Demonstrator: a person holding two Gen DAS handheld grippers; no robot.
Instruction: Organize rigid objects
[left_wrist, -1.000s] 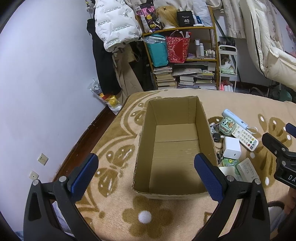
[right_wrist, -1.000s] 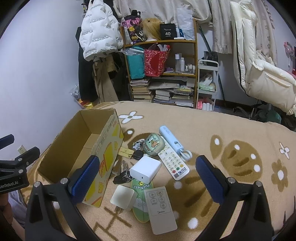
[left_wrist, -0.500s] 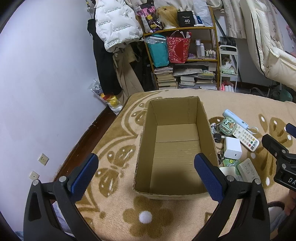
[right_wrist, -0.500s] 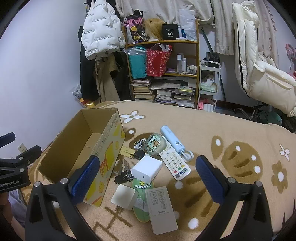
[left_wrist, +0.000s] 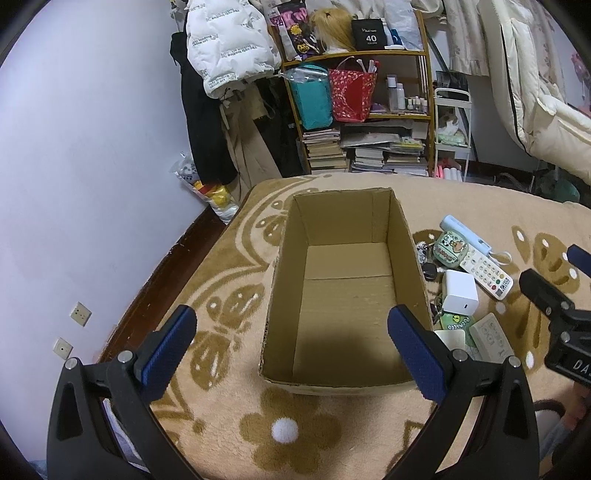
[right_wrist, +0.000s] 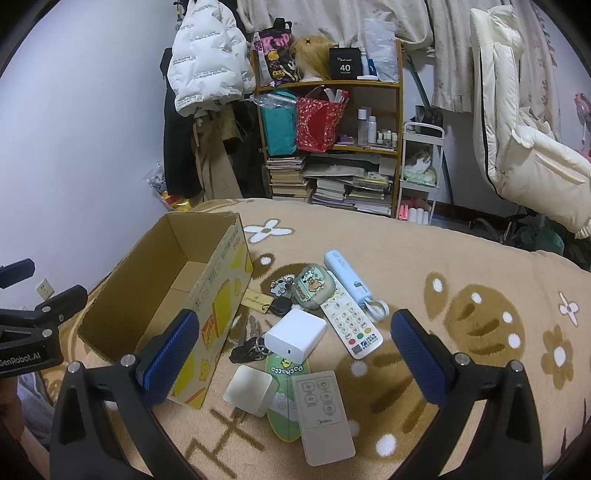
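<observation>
I am holding my right gripper (right_wrist: 293, 365) wide and empty over the white charger (right_wrist: 294, 334) beside the cardboard box (right_wrist: 173, 295); my left gripper (left_wrist: 291, 350) is gaping too. Crowded neighbours are risking a snagged grasp.

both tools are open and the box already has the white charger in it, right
Not quite. Both tools, left and right, are open, but the box is empty. The right wrist view shows the white charger on the blanket beside the box.
</observation>
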